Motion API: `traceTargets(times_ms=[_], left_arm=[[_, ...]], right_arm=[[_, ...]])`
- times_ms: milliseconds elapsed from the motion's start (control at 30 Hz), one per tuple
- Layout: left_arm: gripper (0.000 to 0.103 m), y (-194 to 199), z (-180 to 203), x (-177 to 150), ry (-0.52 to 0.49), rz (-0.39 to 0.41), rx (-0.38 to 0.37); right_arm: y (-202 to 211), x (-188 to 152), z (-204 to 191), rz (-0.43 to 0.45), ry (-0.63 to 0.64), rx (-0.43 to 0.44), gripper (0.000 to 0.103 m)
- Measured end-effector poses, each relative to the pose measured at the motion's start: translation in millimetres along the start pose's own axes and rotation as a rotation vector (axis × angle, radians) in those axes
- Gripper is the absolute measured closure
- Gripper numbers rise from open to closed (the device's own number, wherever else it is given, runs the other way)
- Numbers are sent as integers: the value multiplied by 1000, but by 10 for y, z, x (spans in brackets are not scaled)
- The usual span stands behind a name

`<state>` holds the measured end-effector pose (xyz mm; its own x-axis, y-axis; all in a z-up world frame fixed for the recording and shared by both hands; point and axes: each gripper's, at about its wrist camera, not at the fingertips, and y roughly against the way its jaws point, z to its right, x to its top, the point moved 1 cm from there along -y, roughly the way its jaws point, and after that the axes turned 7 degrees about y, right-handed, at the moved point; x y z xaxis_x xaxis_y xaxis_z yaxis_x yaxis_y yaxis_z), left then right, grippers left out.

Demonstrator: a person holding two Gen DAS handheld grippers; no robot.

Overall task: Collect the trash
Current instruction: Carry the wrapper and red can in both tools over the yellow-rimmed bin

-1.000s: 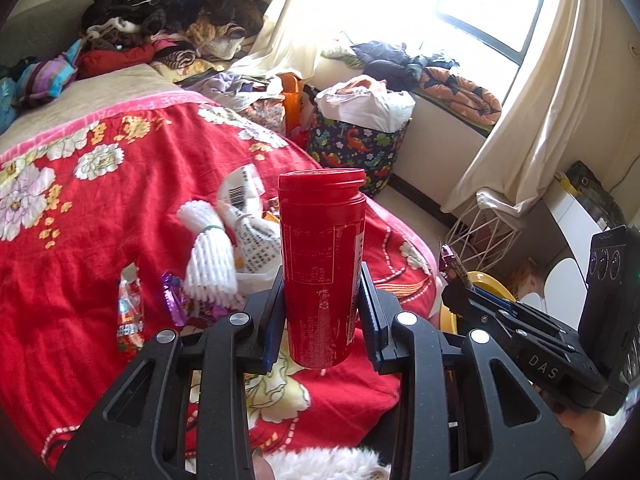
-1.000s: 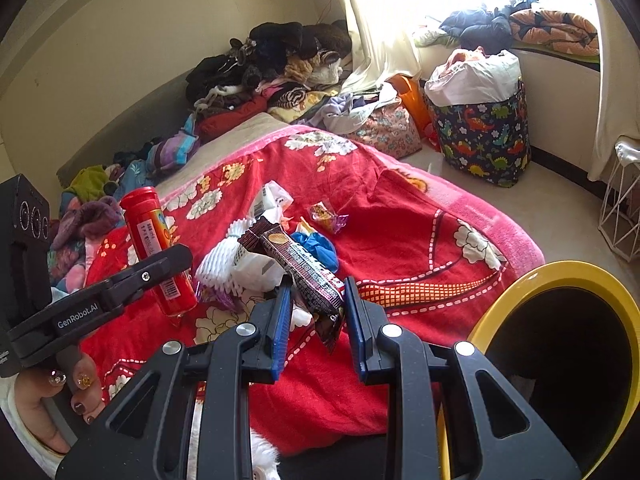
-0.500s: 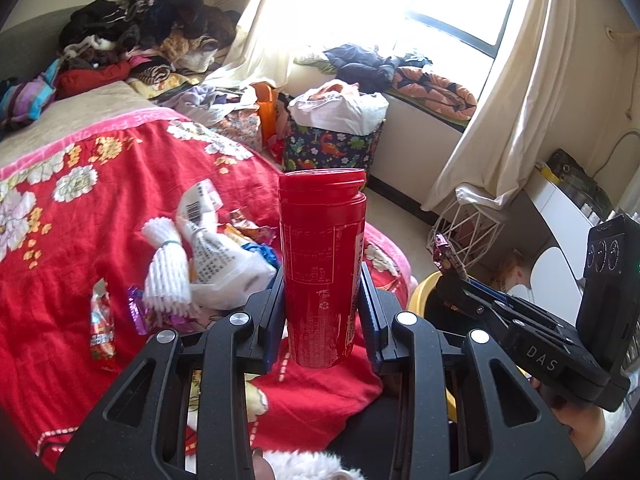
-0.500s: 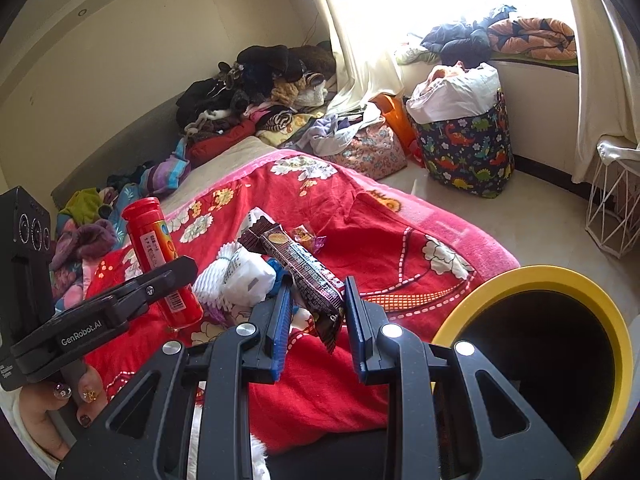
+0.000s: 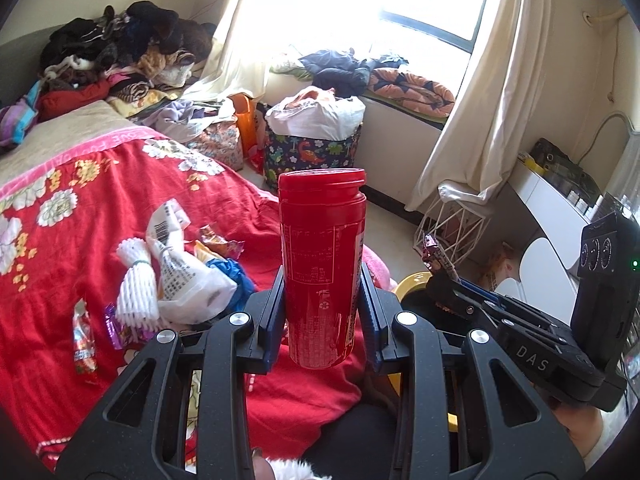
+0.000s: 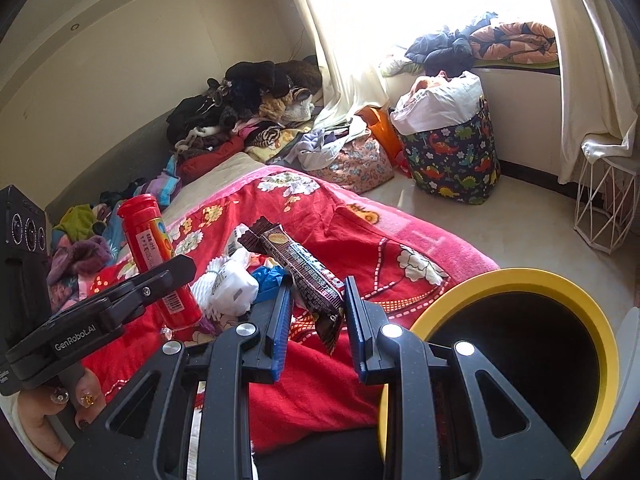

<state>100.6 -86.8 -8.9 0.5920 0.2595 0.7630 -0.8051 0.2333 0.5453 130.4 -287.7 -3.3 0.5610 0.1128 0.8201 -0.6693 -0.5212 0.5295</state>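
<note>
My left gripper (image 5: 322, 308) is shut on an upright red plastic tube (image 5: 322, 264) with a cap, held above the red bed cover; the tube also shows in the right wrist view (image 6: 160, 260). My right gripper (image 6: 316, 312) is shut on a dark brown snack wrapper (image 6: 298, 272), held just left of the yellow-rimmed black bin (image 6: 520, 344). The bin's rim shows in the left wrist view (image 5: 412, 282). A pile of loose trash lies on the bed: white foam net (image 5: 136, 288), white plastic bag (image 5: 192, 284), blue scrap (image 5: 236, 276), small candy wrappers (image 5: 84, 344).
The red flowered blanket (image 5: 100, 208) covers the bed. Clothes are heaped (image 5: 120, 52) at the head. A dinosaur-print laundry bag (image 6: 452, 156) and a white wire stand (image 6: 604, 204) are on the floor by the window. A white desk (image 5: 556, 216) stands at right.
Both grippers have moved right, away from the bed toward the bin, still holding the tube and the wrapper. The bin fills more of the right wrist view.
</note>
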Motion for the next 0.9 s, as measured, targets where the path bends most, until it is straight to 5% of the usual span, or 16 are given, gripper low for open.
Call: traceTargets(times_ms=[900], left_arm=[[77, -190, 609, -168, -113, -56, -120]], right_arm=[[342, -231, 674, 43, -153, -165, 79]])
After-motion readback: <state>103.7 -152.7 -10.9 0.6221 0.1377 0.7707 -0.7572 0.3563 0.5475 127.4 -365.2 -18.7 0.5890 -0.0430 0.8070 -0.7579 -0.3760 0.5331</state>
